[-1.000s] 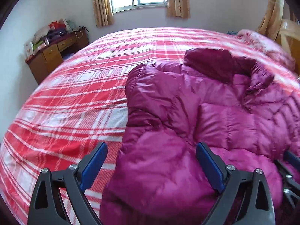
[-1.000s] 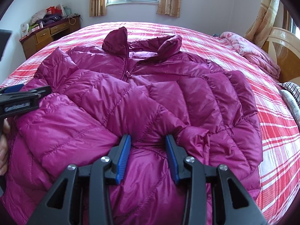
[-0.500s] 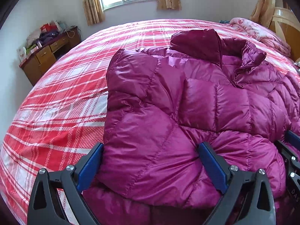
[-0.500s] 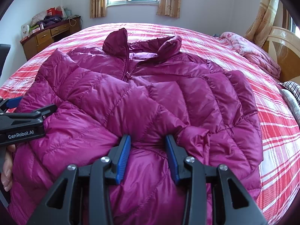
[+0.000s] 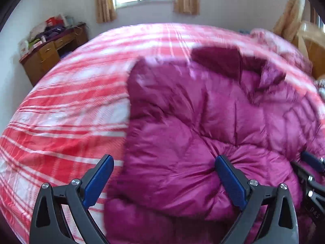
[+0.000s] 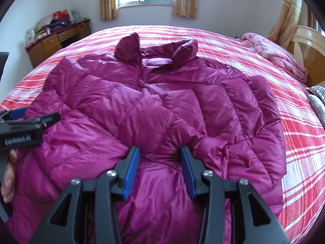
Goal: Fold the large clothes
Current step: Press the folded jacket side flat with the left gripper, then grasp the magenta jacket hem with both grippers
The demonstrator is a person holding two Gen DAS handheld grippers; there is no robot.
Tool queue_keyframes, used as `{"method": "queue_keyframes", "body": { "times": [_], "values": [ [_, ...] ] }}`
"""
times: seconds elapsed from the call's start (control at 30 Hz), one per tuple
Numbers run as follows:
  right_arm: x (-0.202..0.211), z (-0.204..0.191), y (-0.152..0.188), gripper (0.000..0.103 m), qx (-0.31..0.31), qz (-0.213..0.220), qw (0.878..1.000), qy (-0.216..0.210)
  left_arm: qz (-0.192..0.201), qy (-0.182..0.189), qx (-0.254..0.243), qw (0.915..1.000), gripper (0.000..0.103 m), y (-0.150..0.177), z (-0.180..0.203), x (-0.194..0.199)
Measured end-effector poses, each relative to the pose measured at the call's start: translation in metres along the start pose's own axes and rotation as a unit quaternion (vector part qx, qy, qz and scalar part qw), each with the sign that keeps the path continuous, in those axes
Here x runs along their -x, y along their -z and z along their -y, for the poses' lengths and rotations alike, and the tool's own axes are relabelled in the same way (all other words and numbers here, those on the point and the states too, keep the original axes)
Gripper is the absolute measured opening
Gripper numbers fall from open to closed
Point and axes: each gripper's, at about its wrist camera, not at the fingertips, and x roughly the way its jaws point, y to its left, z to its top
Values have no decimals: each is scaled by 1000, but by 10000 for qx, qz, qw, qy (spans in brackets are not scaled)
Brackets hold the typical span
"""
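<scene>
Through the left wrist view I saw the magenta quilted down jacket lying on the red-and-white plaid bed, a cluttered wooden dresser beyond. The picture had blurred since half a second earlier. My left tongs gaped wide astride a folded sleeve, not clamping it.

Through the right wrist view, my right tongs sat half-closed, pinching a ridge of jacket near its hem; the left tongs had crept inward.
</scene>
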Motion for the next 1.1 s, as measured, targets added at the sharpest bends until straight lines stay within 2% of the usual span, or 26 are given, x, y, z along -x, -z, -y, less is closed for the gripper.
{"method": "queue_keyframes", "body": {
  "times": [0.03,0.1,0.17,0.33,0.53,0.7,0.8,0.87,0.93,1.03,1.1],
  "values": [
    [12,2,-4,53,14,160,9998,-109,175,106,35,9998,100,-6,-4,12],
    [31,5,-15,76,110,480,9987,-136,430,140,-13,9990,100,-19,-7,29],
    [37,6,-31,87,254,609,9978,-55,581,159,-105,9981,100,-37,-3,38],
    [12,22,-79,87,294,505,9983,61,646,236,-403,9968,100,-93,22,24],
    [-30,54,-122,87,44,217,9997,83,377,294,-3,9989,100,-144,35,-27],
    [-54,70,-150,87,-51,160,9997,155,118,484,288,9983,100,-181,42,-62],
    [-70,77,-168,87,-89,119,9996,247,-3,583,170,9982,100,-197,56,-81],
    [-82,80,-175,87,-183,-16,9997,158,-5,498,-57,9987,100,-201,67,-91],
    [-91,81,-181,85,-143,-110,9997,161,-80,329,-280,9990,100,-201,76,-103],
    [-104,82,-185,78,-25,-253,9994,217,-177,346,-405,9984,100,-199,79,-115],
    [-110,83,-184,63,35,-366,9992,173,-217,379,-533,9976,90,-194,80,-118]
  ]
}}
